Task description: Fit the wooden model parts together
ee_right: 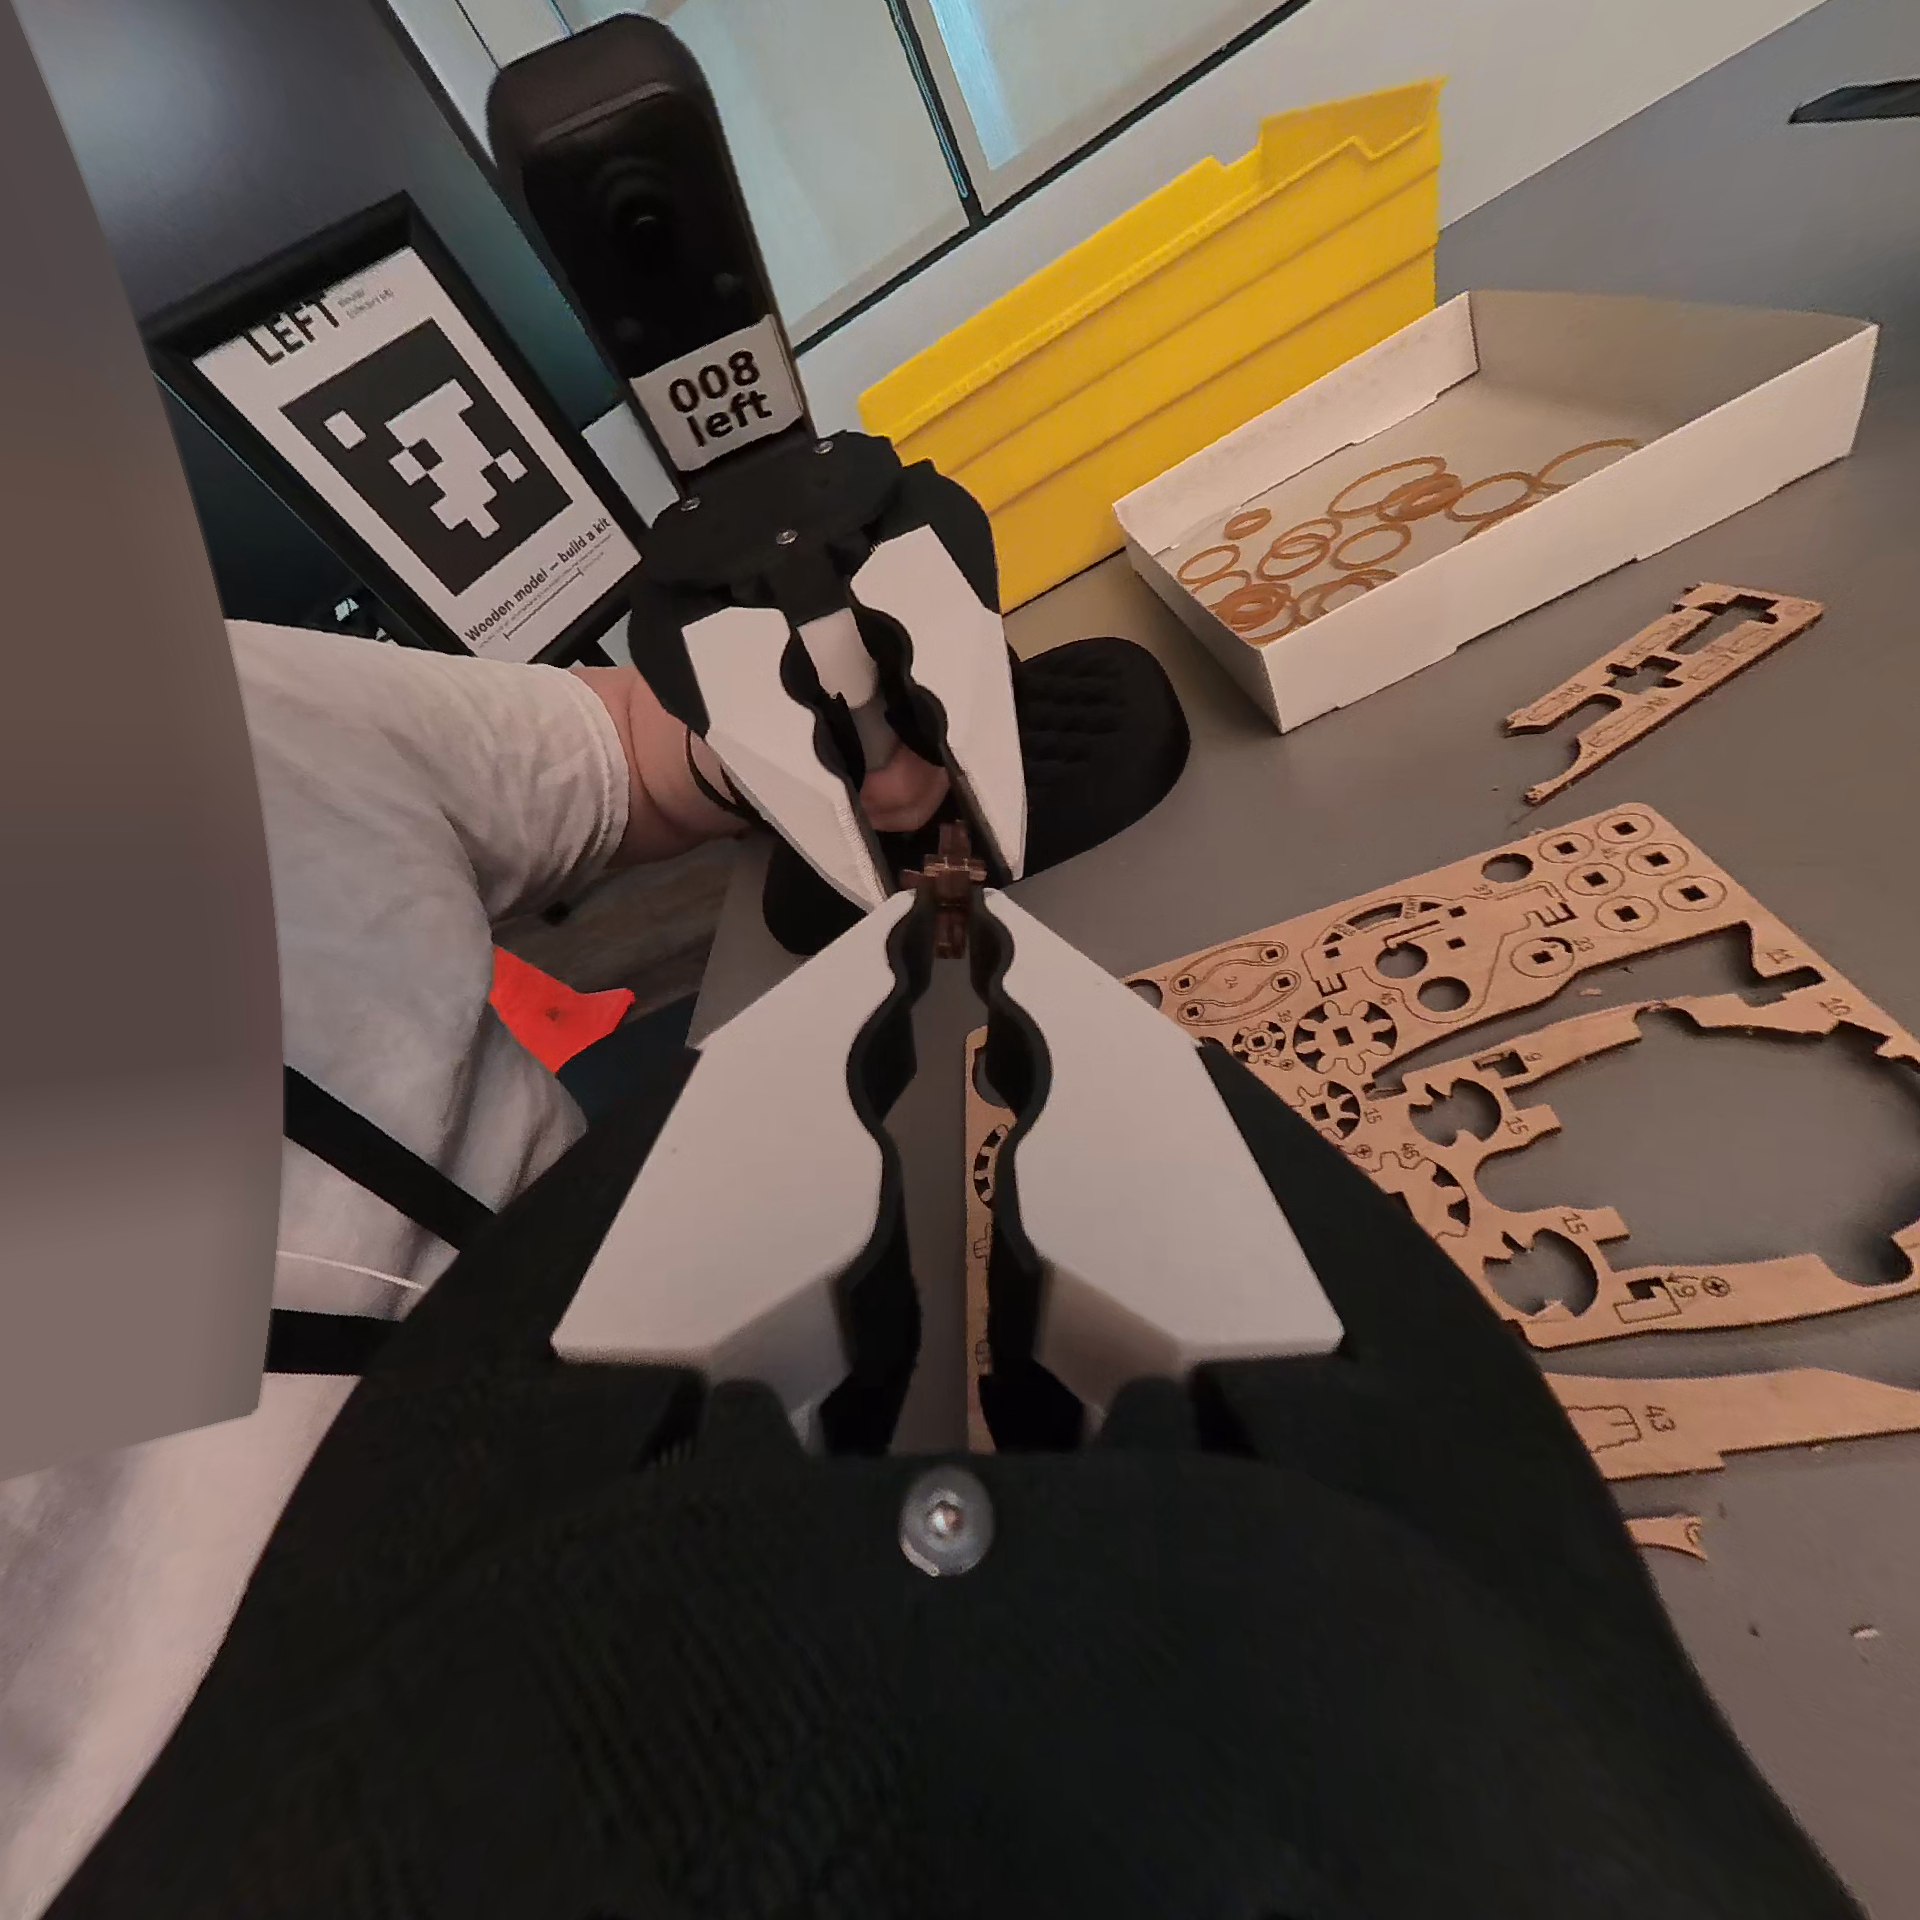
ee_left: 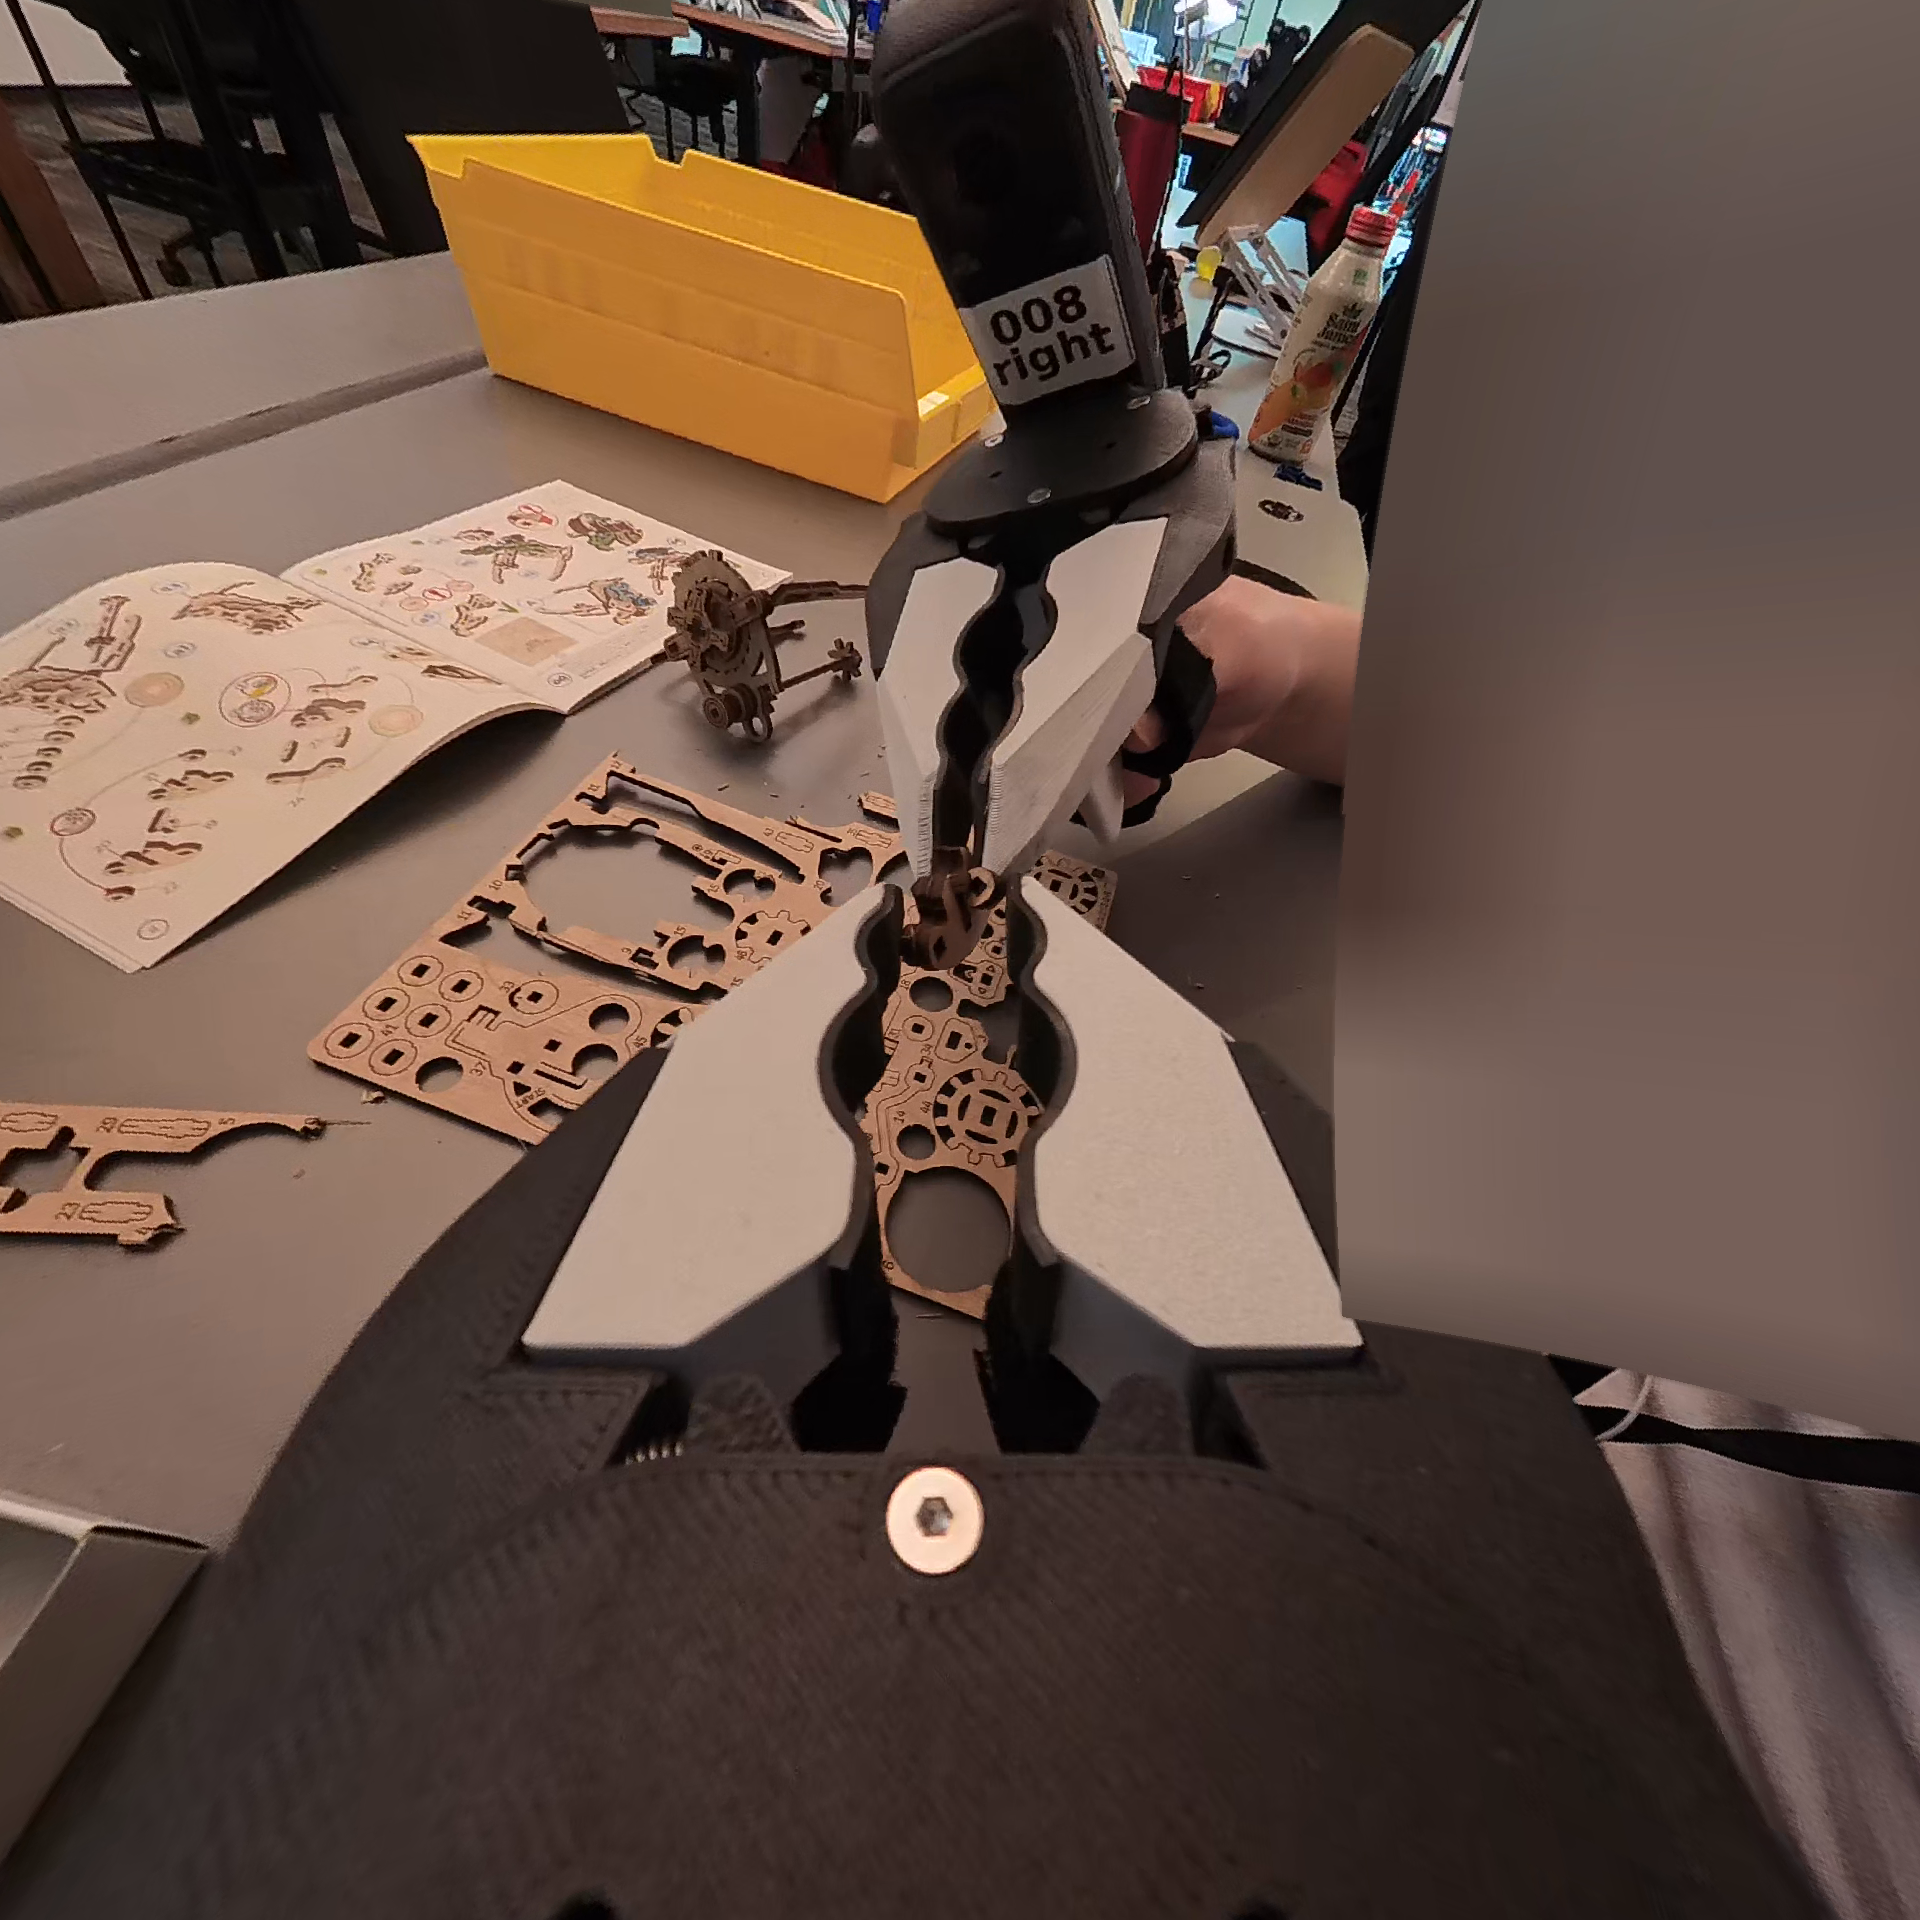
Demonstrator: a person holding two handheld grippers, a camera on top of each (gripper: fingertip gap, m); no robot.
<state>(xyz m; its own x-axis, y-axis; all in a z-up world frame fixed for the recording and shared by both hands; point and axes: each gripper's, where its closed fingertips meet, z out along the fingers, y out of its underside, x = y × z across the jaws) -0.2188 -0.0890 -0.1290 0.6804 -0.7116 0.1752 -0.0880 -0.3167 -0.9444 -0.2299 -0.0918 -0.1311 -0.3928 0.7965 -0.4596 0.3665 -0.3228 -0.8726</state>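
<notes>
A small dark wooden part cluster [ee_left: 940,920] is held in the air between both grippers, above a cut-out wooden parts sheet [ee_left: 582,966]. My left gripper [ee_left: 954,902] closes on its lower end from below. My right gripper [ee_left: 956,850] comes down from above and is shut on its upper end. In the right wrist view the same cluster [ee_right: 948,894] sits between my right gripper [ee_right: 945,920] and my left gripper [ee_right: 945,878], tip to tip. A half-built dark gear model [ee_left: 727,655] lies on the grey table [ee_left: 260,416] beside an open instruction booklet [ee_left: 260,707].
A yellow bin [ee_left: 707,312] stands behind. A white box of rubber bands [ee_right: 1455,499] sits by it. More parts sheets [ee_right: 1507,1091] and a wooden offcut [ee_right: 1662,665] lie on the table. A drink bottle [ee_left: 1320,343] stands at the back. A person's hands hold both grippers. My two grippers' fingertips are within a few centimetres of each other. The half-built dark gear model [ee_left: 727,655] is about 20 centimetres from both grippers' fingertips.
</notes>
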